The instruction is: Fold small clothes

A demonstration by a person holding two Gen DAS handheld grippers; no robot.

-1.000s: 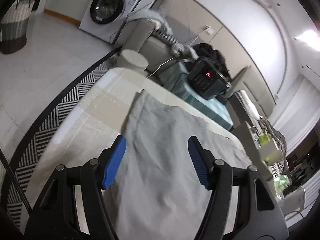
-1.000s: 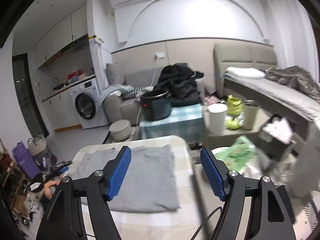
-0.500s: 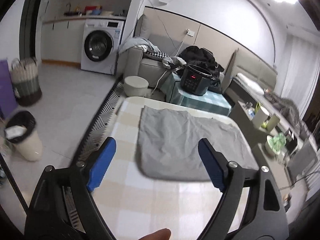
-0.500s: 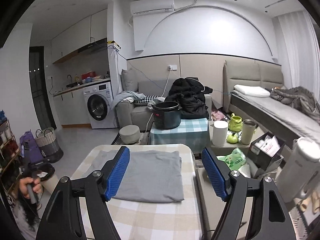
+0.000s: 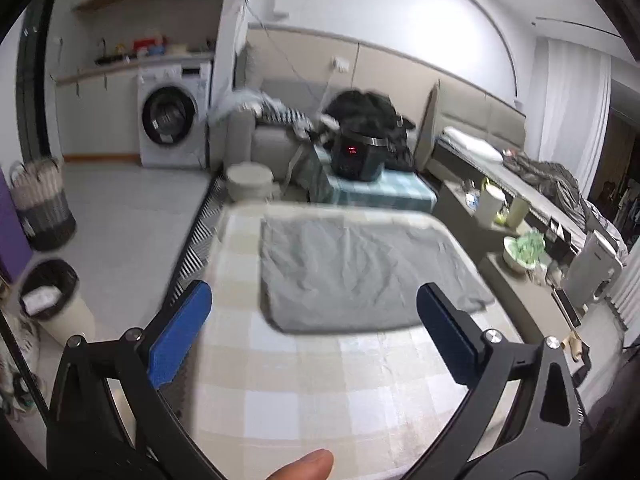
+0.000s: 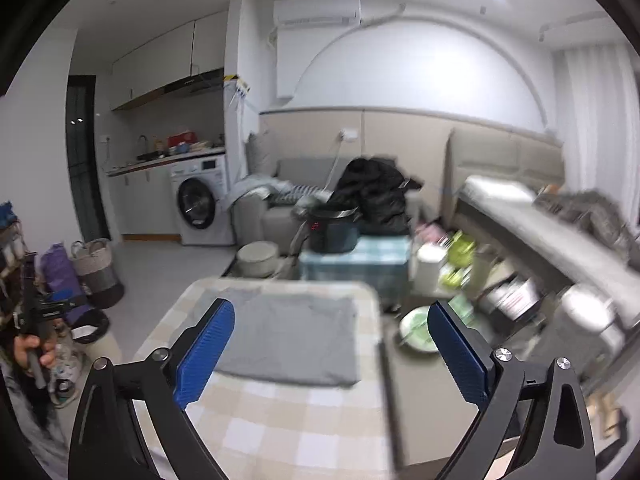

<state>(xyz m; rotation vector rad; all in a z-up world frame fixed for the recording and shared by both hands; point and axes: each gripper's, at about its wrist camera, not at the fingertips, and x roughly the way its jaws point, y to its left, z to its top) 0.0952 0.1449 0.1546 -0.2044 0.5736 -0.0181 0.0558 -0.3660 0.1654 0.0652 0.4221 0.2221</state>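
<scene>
A grey garment (image 5: pixel 360 272) lies folded in a flat rectangle on the far half of the beige checked table (image 5: pixel 304 380). My left gripper (image 5: pixel 314 300) hangs above the near part of the table, short of the garment; its jaws are opening wide with nothing between the blue pads. A person's fingertip (image 5: pixel 308 464) shows at the bottom edge. In the right wrist view the same garment (image 6: pixel 292 336) lies on the table (image 6: pixel 280 420). My right gripper (image 6: pixel 330 312) is held back over the table's right side, its jaws opening with nothing between them.
Beyond the table a black rice cooker (image 5: pixel 358 156) stands on a teal checked stand. A washing machine (image 5: pixel 172 120) and sofa are behind. A bin (image 5: pixel 48 300) and a basket (image 5: pixel 40 204) stand on the floor at left. A low cluttered table (image 5: pixel 524 248) runs along the right.
My left gripper pulled back and up from right over the garment, and its jaws spread wider. My right gripper drew back a little and opened wider. The garment stayed flat.
</scene>
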